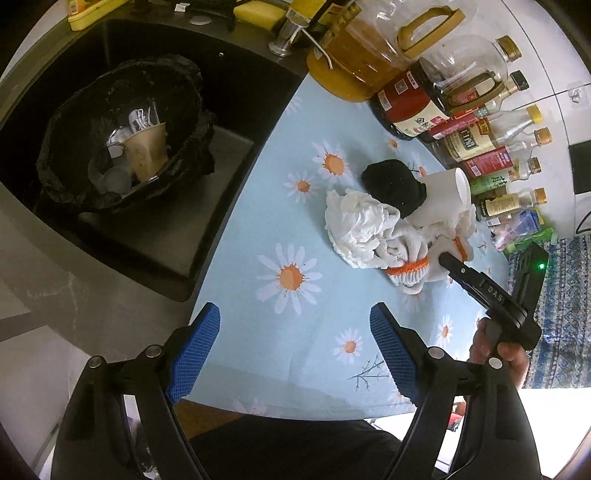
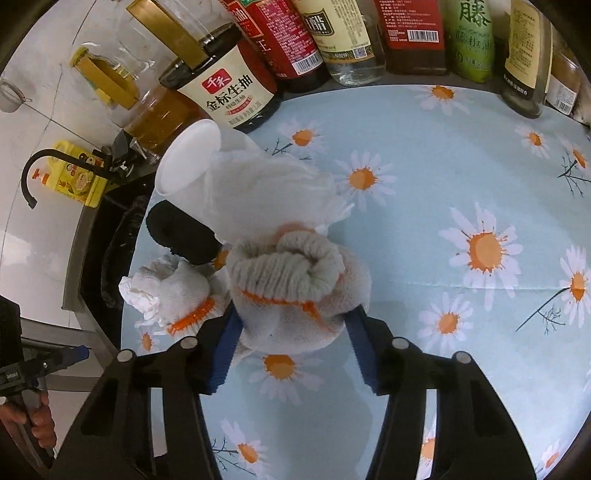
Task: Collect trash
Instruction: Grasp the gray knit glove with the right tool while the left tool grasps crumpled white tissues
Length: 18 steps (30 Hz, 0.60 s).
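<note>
A pile of trash lies on the daisy-print cloth (image 1: pixel 280 229): crumpled white tissue (image 1: pixel 358 225), white knit gloves with orange cuffs (image 1: pixel 410 266), a black sock (image 1: pixel 395 184) and a tipped white paper cup (image 1: pixel 447 192). My right gripper (image 2: pixel 291 332) has its blue pads closed around one orange-cuffed glove (image 2: pixel 291 288); it shows in the left wrist view (image 1: pixel 480 288) reaching into the pile. My left gripper (image 1: pixel 295 350) is open and empty above the cloth's near edge. A black-lined trash bin (image 1: pixel 122 129) with a paper cup and wrappers inside stands in the sink (image 1: pixel 177 243) to the left.
Several sauce and oil bottles (image 1: pixel 461 122) line the wall behind the pile. A large oil jug (image 1: pixel 369 48) and a soap pump (image 1: pixel 288 33) stand at the sink's back corner. Snack packets (image 1: pixel 517 229) lie at the right. A yellow dish soap bottle (image 2: pixel 74 177) stands by the tap.
</note>
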### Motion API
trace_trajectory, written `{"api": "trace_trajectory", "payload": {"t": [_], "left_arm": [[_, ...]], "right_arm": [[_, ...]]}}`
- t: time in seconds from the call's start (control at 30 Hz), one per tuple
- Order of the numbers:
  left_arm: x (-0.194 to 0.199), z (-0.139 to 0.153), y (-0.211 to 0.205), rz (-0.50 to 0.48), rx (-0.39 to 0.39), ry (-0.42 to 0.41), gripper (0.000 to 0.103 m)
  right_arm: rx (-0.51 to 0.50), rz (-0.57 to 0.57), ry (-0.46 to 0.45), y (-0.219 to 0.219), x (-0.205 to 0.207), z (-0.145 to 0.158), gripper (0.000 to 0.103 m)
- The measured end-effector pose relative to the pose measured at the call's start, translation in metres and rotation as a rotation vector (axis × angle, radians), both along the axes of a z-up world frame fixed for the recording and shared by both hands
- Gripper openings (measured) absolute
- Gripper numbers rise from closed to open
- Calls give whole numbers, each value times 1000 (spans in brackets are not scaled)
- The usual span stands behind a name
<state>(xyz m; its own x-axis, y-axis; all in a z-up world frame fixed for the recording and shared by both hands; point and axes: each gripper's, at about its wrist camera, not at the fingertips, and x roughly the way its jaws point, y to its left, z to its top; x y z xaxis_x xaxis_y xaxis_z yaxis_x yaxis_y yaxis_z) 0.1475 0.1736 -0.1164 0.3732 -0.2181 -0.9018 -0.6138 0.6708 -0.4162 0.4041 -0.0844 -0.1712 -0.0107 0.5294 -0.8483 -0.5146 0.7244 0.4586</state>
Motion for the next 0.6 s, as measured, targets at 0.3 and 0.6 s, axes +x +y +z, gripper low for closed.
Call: {"api": "trace_trajectory", "payload": {"t": [0.3,0.6], "left_arm": [[10,-1,-4,-32,-4,4,81],[39,2,-13,-136,90,12,81]], "right_arm": [[-6,-1,-28,-2,-3,2,25],[37,-50,-41,-25,-11,27,24]]}}
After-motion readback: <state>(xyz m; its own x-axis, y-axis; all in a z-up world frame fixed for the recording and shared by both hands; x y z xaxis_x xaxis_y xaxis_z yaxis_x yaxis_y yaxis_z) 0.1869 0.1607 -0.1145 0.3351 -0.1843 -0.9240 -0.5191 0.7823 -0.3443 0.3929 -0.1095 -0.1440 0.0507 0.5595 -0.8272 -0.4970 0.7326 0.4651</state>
